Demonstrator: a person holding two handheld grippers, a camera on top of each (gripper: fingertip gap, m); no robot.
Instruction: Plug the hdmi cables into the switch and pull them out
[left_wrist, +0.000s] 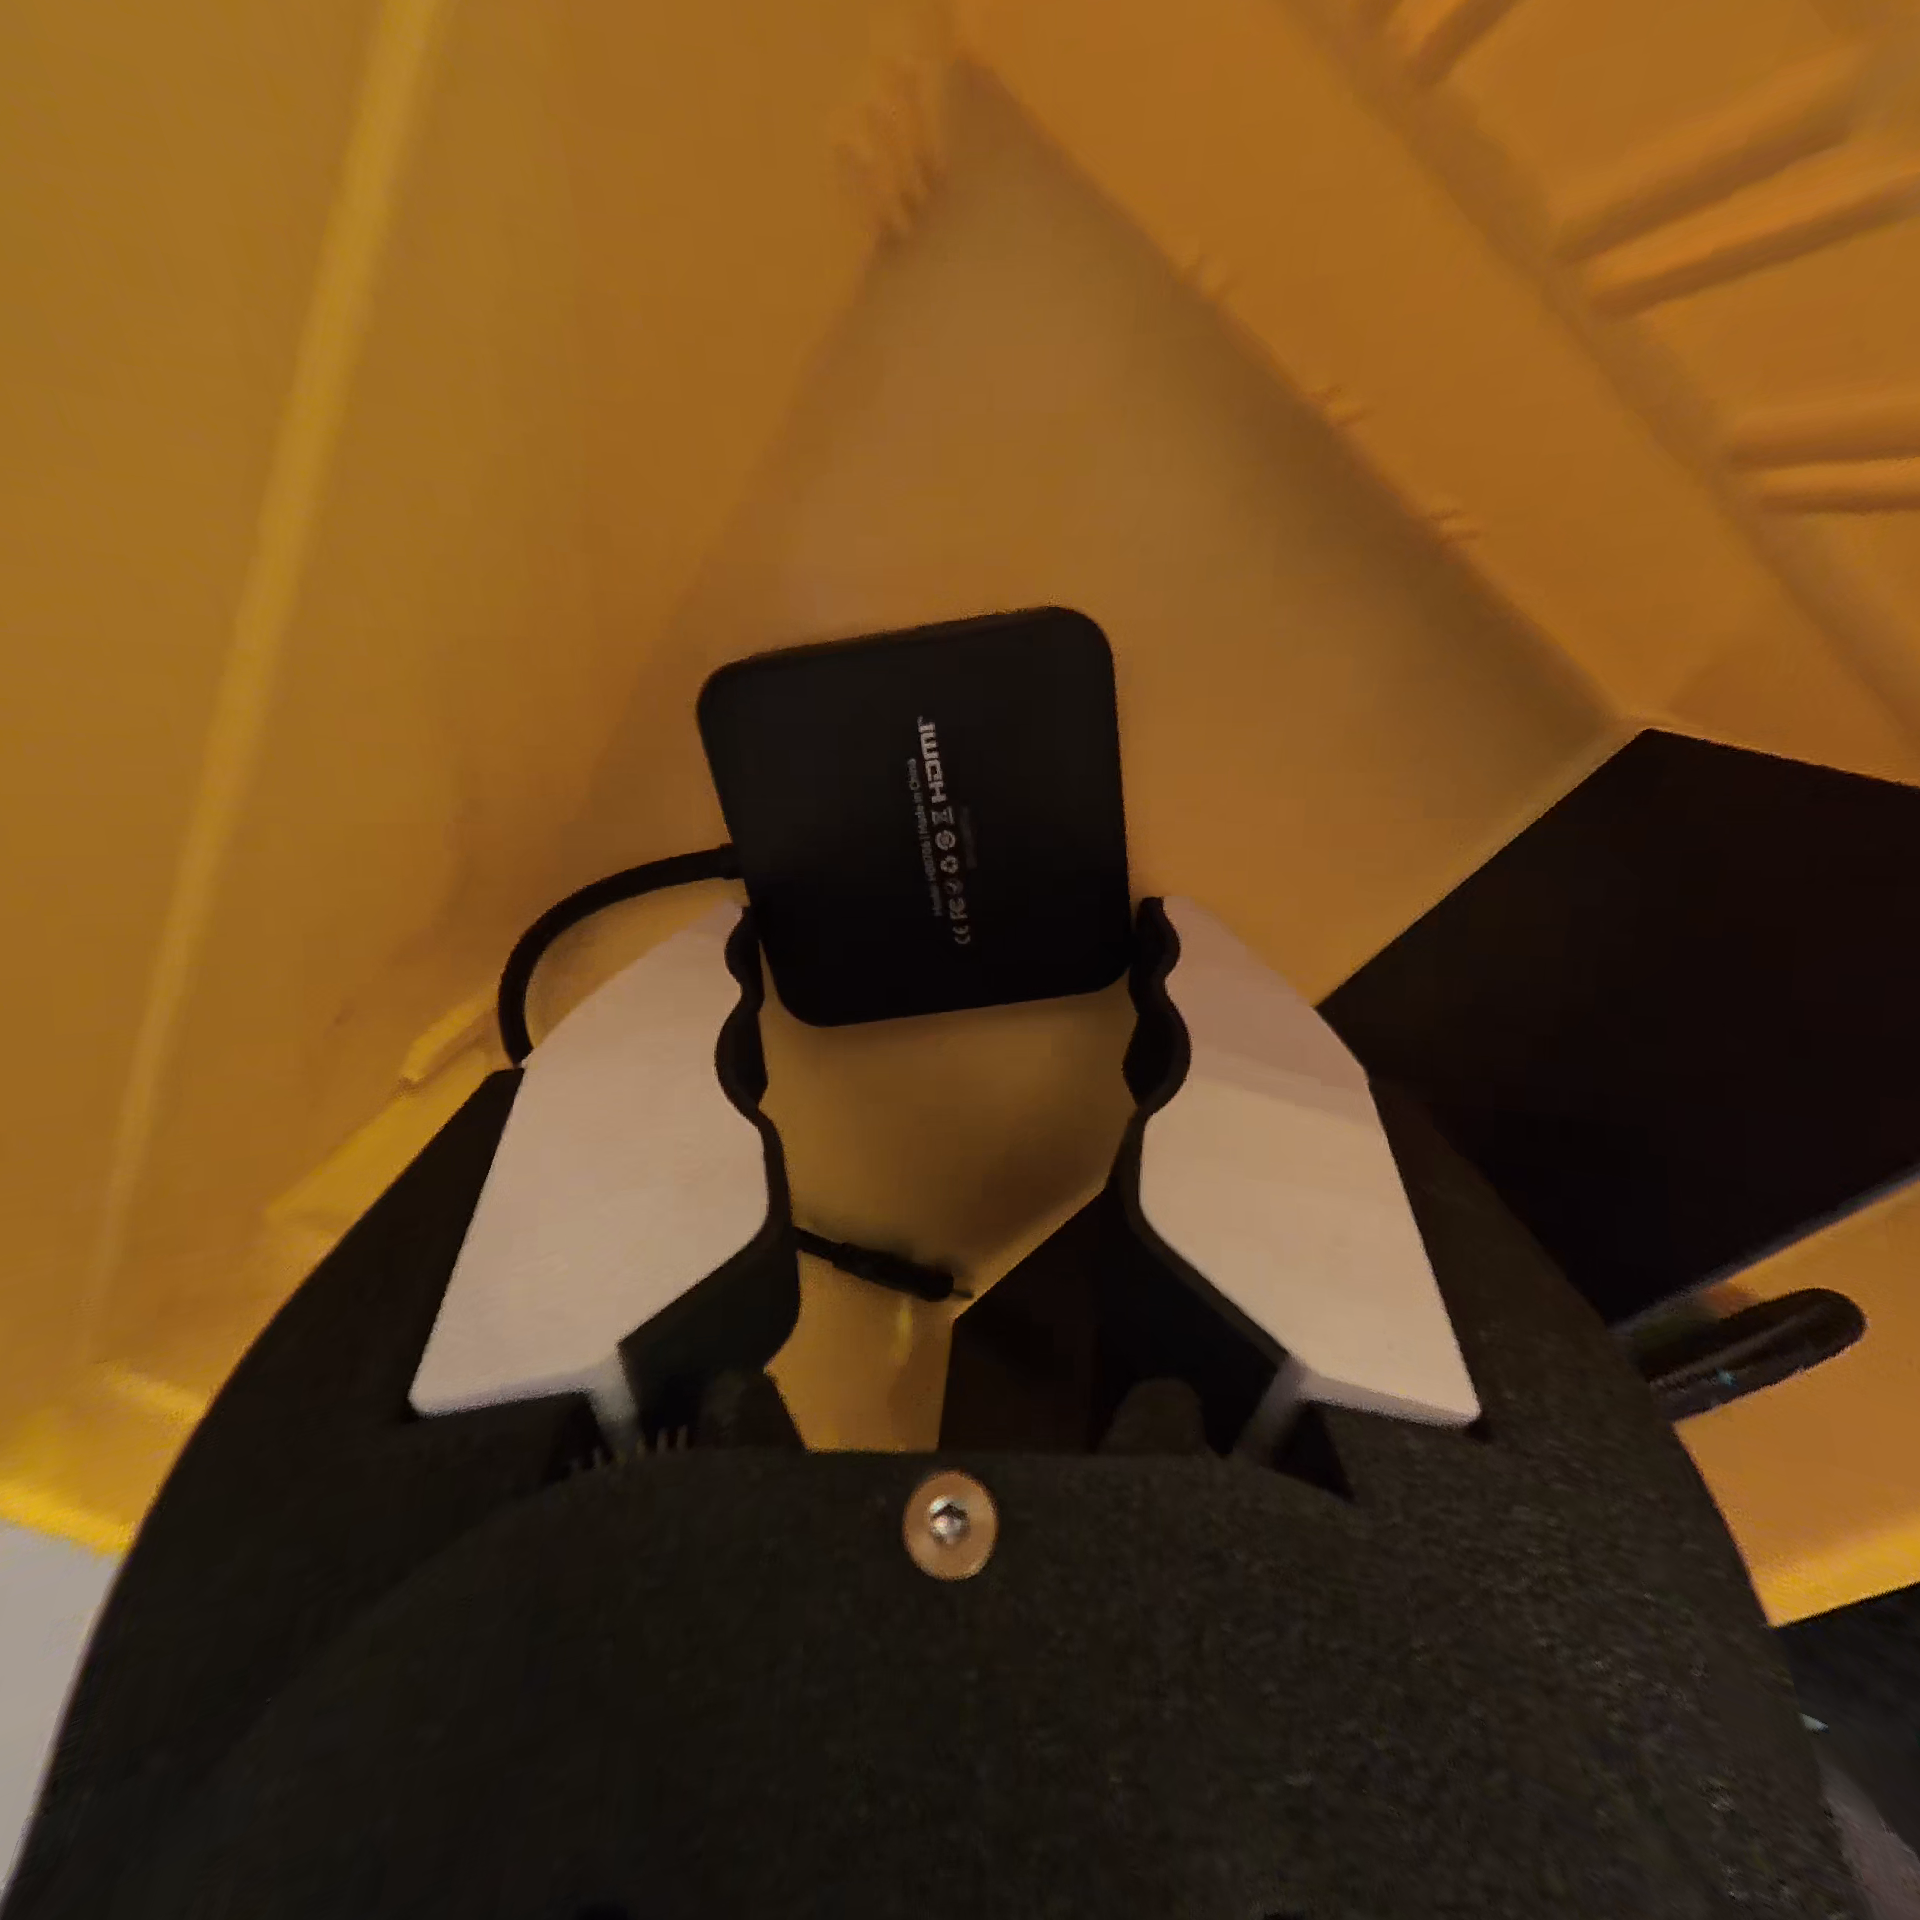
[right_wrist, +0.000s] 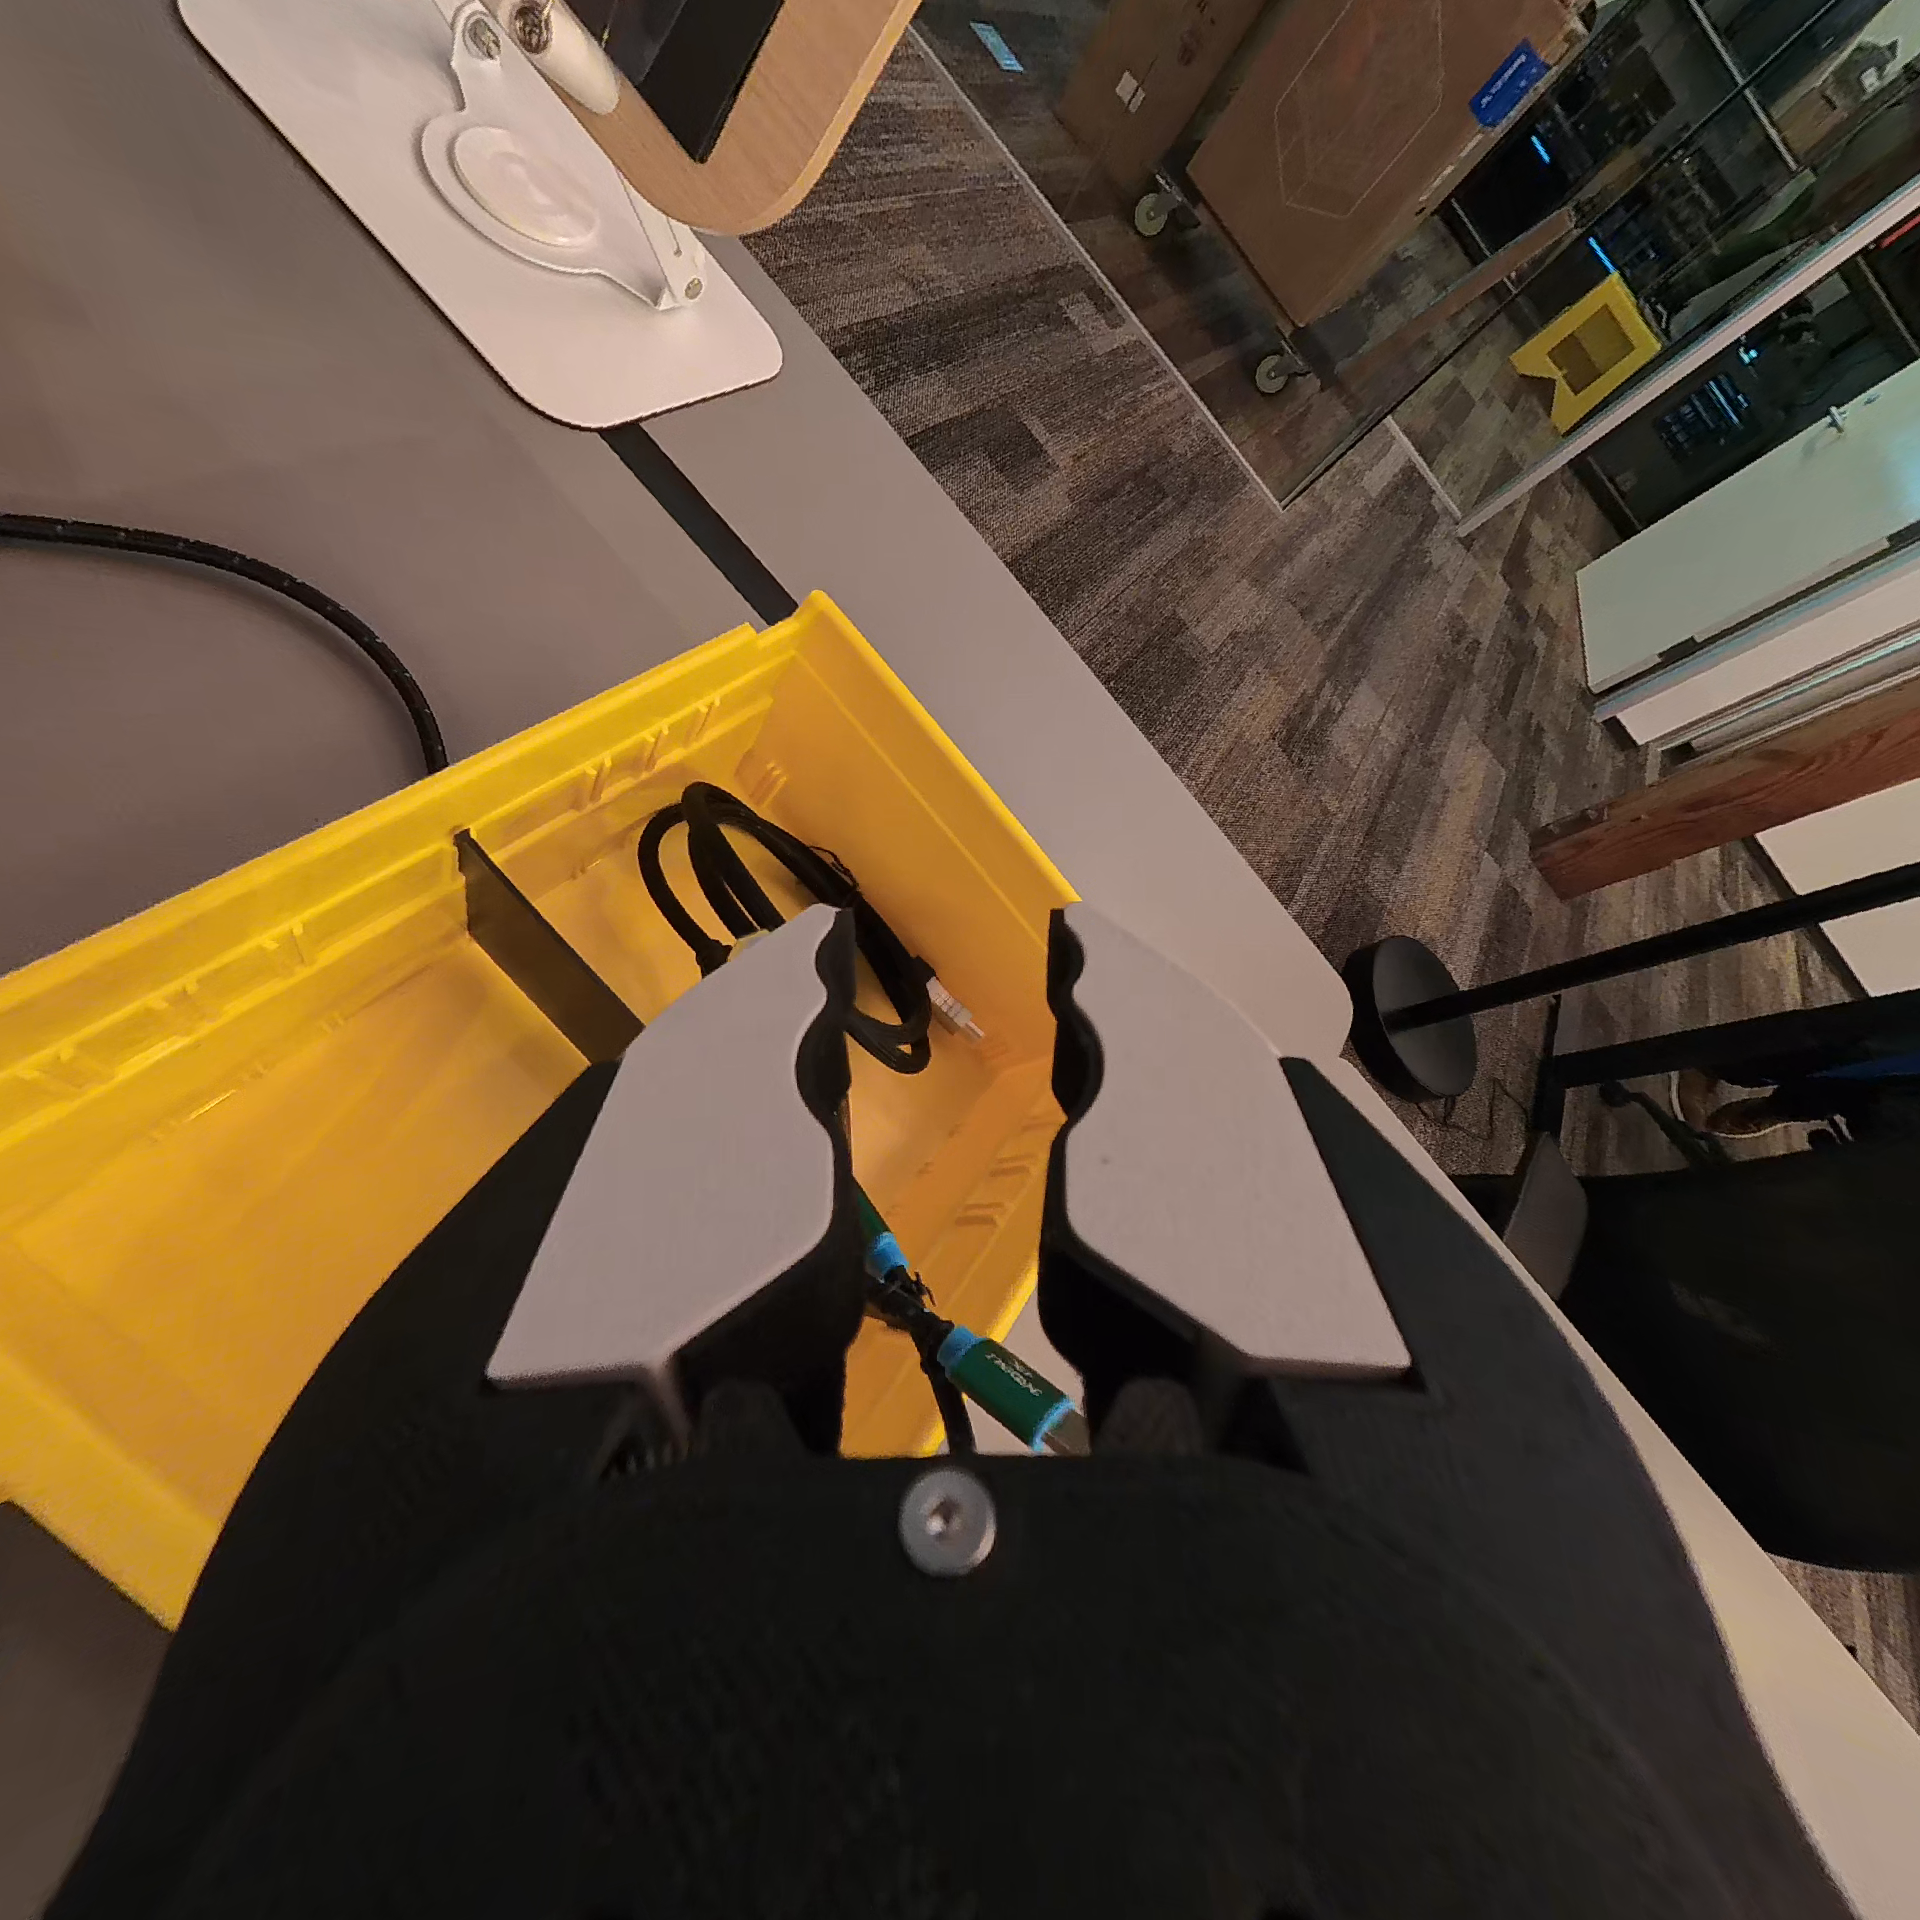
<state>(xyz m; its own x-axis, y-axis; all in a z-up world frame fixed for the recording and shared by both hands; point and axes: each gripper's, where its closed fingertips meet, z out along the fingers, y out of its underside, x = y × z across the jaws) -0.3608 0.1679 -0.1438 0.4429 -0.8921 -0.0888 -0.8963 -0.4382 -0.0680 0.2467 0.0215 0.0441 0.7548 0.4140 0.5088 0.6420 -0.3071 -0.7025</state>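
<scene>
Switch (left_wrist: 914, 816) lies flat on bin (left_wrist: 416, 520) floor, dead ahead of my left gripper (left_wrist: 951, 935); jaws apart, straddling its near edge. Right gripper (right_wrist: 945, 966) spread, empty, above cables (right_wrist: 769, 894).

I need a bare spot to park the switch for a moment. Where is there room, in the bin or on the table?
Free: the yellow bin floor on the near side of the black divider, and the grey table between the bin rim and the white stand base, apart from one black cord. Crowded: the far compartment, with the coiled black cable and the green-plug cable.
</scene>
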